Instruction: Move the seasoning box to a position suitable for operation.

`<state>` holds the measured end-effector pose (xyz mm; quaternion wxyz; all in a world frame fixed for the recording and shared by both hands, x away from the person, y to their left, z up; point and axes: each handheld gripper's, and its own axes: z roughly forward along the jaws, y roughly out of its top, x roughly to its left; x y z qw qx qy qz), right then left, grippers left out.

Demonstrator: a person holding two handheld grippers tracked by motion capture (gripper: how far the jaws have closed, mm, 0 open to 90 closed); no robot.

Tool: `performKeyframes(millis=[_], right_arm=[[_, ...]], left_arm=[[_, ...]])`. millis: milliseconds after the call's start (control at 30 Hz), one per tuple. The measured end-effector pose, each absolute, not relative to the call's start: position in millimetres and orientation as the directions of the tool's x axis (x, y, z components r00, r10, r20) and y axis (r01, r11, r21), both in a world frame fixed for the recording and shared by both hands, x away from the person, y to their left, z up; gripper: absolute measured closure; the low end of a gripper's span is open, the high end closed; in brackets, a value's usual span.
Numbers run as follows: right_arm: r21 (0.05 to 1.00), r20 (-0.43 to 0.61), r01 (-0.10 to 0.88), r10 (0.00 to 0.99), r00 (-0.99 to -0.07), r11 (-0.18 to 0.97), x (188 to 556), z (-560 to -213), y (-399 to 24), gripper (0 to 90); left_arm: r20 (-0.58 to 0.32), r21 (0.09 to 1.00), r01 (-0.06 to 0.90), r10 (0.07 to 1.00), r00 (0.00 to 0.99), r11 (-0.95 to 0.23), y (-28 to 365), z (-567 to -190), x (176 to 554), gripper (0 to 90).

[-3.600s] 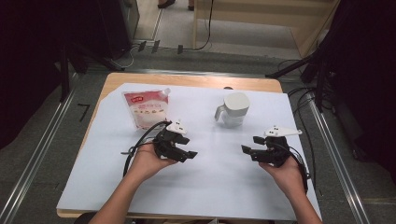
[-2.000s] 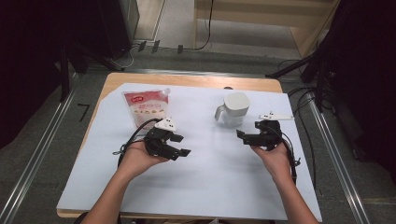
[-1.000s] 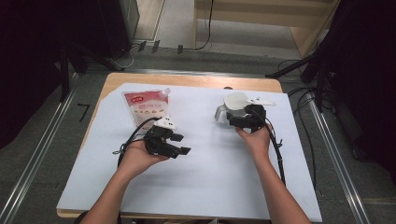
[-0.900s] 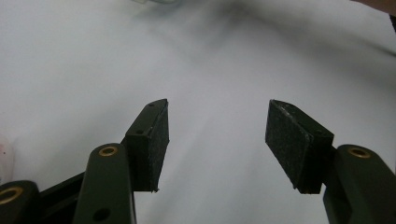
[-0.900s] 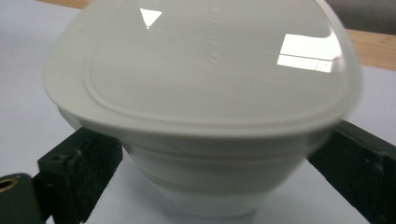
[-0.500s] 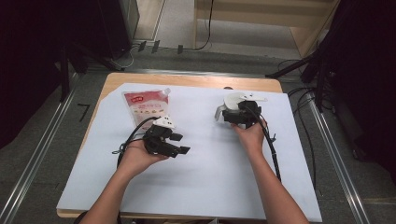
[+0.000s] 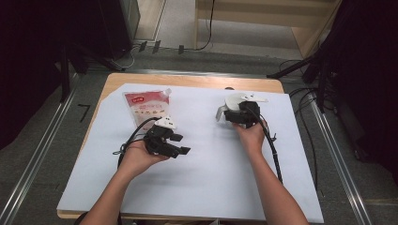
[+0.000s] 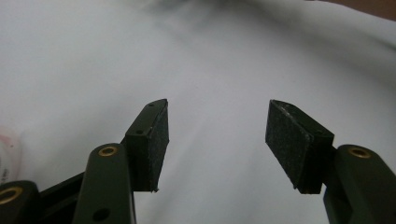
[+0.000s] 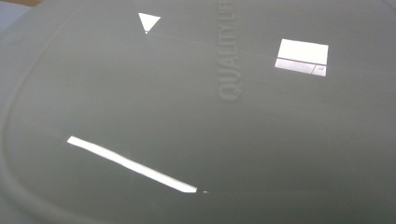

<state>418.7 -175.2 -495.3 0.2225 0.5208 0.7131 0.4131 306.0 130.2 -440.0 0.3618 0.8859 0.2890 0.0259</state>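
Since the earlier frames the right gripper (image 7: 241, 114) has travelled from the near right part of the tabletop (image 7: 197, 80) up to the grey lidded jug (image 7: 228, 106), and it now sits right against that jug, the hand (image 7: 251, 134) behind it; the left gripper (image 7: 165, 141) has stayed about where it was, near the middle left. The right gripper view looks close onto the jug's smooth grey lid (image 9: 196, 121), with raised lettering and bright reflections on it, and whether this gripper is open or closed cannot be told. In the left gripper view the two black jaws stand wide apart with nothing between them, over a plain white sheet (image 8: 224, 56). That white sheet (image 7: 202, 178) covers most of the wooden tabletop, leaving a strip of bare wood along the far edge and at the far left corner. A red and white pouch (image 7: 146, 107) lies flat at the far left of the sheet, just beyond the left gripper and well apart from the jug. Around the tabletop the floor (image 7: 33, 140) is grey, with metal rails (image 7: 338, 154) running along both sides, black cables trailing at the right, dark curtains at left and right, and a light wooden piece of furniture (image 7: 263, 18) at the far side
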Motion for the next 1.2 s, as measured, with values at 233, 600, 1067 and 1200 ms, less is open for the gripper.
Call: performKeyframes(millis=[233, 600, 1067, 1200], right_arm=[[0.821, 0.16, 0.566, 0.926, -0.343, 0.068, 419.4, -495.3, -180.1, 14.0], [0.829, 0.084, 0.54, 0.921, -0.381, 0.148, 413.3, -483.9, -184.5, 14.3], [0.845, 0.099, 0.499, 0.862, -0.498, 0.191, 386.6, -453.4, -188.4, 14.3], [0.85, 0.088, 0.481, 0.844, -0.529, 0.213, 374.0, -447.5, -186.8, 14.3]], left_arm=[[-0.182, 0.669, 0.494, 0.522, 0.833, -0.556, 131.6, -439.8, 306.6, 40.5], [-0.187, 0.679, 0.495, 0.524, 0.831, -0.543, 132.3, -439.0, 307.0, 41.6], [-0.223, 0.685, 0.496, 0.495, 0.84, -0.533, 129.1, -439.9, 306.6, 42.2], [-0.226, 0.678, 0.496, 0.489, 0.843, -0.542, 127.7, -441.8, 307.0, 42.6]])
